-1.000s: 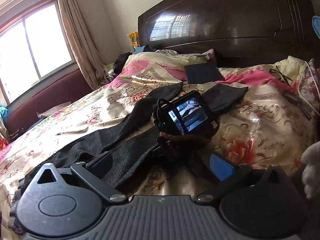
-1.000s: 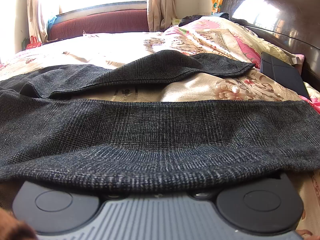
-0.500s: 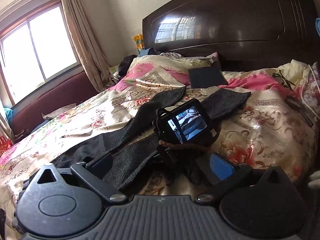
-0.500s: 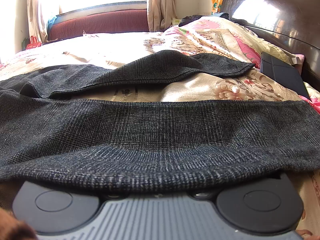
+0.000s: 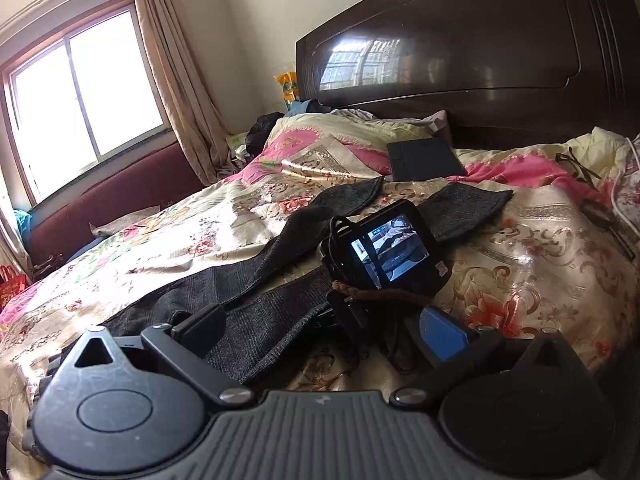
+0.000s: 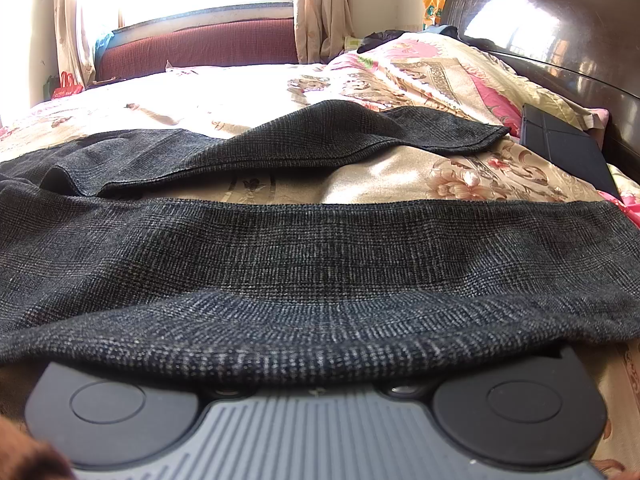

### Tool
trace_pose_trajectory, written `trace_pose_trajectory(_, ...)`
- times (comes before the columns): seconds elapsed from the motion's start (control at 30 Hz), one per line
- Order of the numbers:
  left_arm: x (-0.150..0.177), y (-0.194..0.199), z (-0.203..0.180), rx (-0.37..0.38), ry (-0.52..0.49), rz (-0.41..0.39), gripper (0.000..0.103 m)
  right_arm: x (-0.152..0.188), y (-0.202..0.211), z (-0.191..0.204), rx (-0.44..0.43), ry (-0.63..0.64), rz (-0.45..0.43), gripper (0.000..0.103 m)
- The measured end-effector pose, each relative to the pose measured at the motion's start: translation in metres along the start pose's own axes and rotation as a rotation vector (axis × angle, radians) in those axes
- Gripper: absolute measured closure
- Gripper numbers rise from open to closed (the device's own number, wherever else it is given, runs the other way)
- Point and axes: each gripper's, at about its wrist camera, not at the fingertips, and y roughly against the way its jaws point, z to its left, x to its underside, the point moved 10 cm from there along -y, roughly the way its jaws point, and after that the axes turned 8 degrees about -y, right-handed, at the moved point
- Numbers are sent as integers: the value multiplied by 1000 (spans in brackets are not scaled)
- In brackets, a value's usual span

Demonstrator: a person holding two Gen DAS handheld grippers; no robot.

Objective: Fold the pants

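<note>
Dark grey checked pants (image 5: pixel 256 312) lie spread on a floral bedspread (image 5: pixel 168 248), legs pointing toward the headboard. My left gripper (image 5: pixel 320 332) is open, held low above the near leg, holding nothing. The right gripper's body with its camera screen (image 5: pixel 390 254) sits on the pants just ahead. In the right wrist view the near pant leg (image 6: pixel 320 264) drapes over my right gripper and hides its fingers; the far leg (image 6: pixel 344 136) lies beyond.
A dark wooden headboard (image 5: pixel 460 48) stands behind pink pillows (image 5: pixel 340 144). A black tablet case (image 5: pixel 424 158) lies by the pillows, also in the right wrist view (image 6: pixel 564 148). Glasses (image 5: pixel 576 164) and a white cable lie at the right. A window (image 5: pixel 80 92) is at the left.
My left gripper has risen and tilted a little, so the bed sits lower in its view. The right wrist view has not changed.
</note>
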Motion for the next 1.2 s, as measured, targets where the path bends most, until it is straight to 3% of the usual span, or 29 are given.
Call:
trace_pose_trajectory(0.53, -5, -8, -3, 6, 17, -20, 0, 0, 0, 0, 0, 0, 0, 1)
trace_pose_trajectory(1.2, -10, 32, 22, -59, 52, -83, 0, 0, 0, 0, 0, 0, 0, 1)
